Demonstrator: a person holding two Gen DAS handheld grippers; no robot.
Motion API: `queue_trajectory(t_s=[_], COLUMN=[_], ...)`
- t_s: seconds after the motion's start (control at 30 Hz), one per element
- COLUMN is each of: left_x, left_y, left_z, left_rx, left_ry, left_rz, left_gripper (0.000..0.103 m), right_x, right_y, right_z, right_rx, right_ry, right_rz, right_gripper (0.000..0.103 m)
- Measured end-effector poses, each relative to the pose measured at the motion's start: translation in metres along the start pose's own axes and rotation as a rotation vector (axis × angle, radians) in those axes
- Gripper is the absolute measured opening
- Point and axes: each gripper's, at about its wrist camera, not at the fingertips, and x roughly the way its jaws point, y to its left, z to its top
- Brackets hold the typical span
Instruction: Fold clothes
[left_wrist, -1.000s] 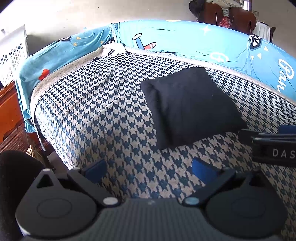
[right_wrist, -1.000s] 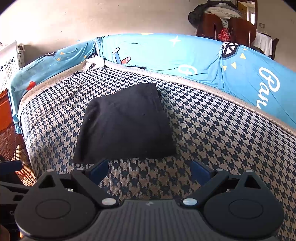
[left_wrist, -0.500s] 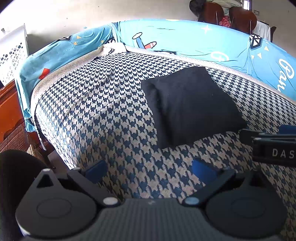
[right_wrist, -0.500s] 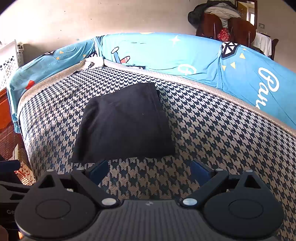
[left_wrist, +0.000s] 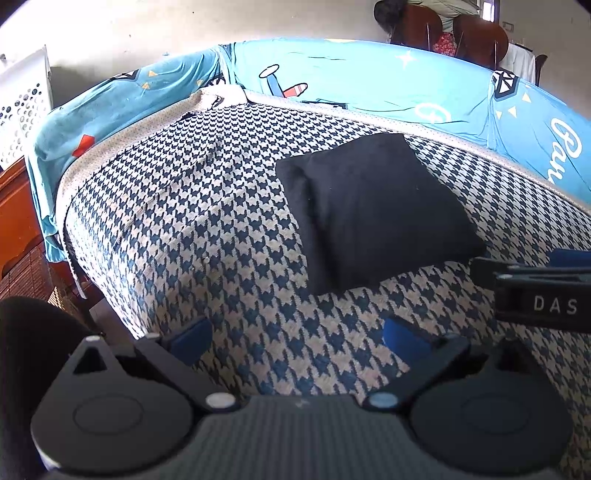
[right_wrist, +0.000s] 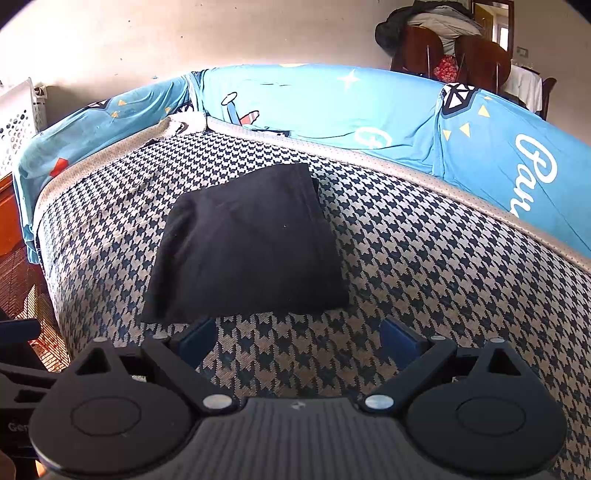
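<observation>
Both tongs hang with their tips apart and nothing between them: the left tongs (left_wrist: 297, 334) and the right tongs (right_wrist: 297, 332) have barely moved over the last second, holding back from the bed (right_wrist: 424, 258). Just ahead of the right tongs, and ahead and to the right of the left, the black garment (right_wrist: 247, 243) lies folded into a neat square, unchanged. The folding looks finished.

At the right edge of the left wrist view, the right tool (left_wrist: 546, 291) is cut off, its label showing only "DAS". The white lettering on the blue sheet (right_wrist: 532, 173) runs out of frame. The laundry basket (left_wrist: 22, 110) at upper left is only partly visible.
</observation>
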Motion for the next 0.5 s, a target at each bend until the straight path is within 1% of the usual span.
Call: queue_trajectory(t_s=[0.5], left_x=[0.0000], left_y=[0.0002], left_z=[0.0002], left_rx=[0.001], left_ry=[0.001], left_rz=[0.004], left_gripper=[0.103], right_x=[0.0000], right_y=[0.0010], right_z=[-0.0002], right_rx=[-0.006], right_ry=[0.001], right_rz=[0.001], right_gripper=[0.096])
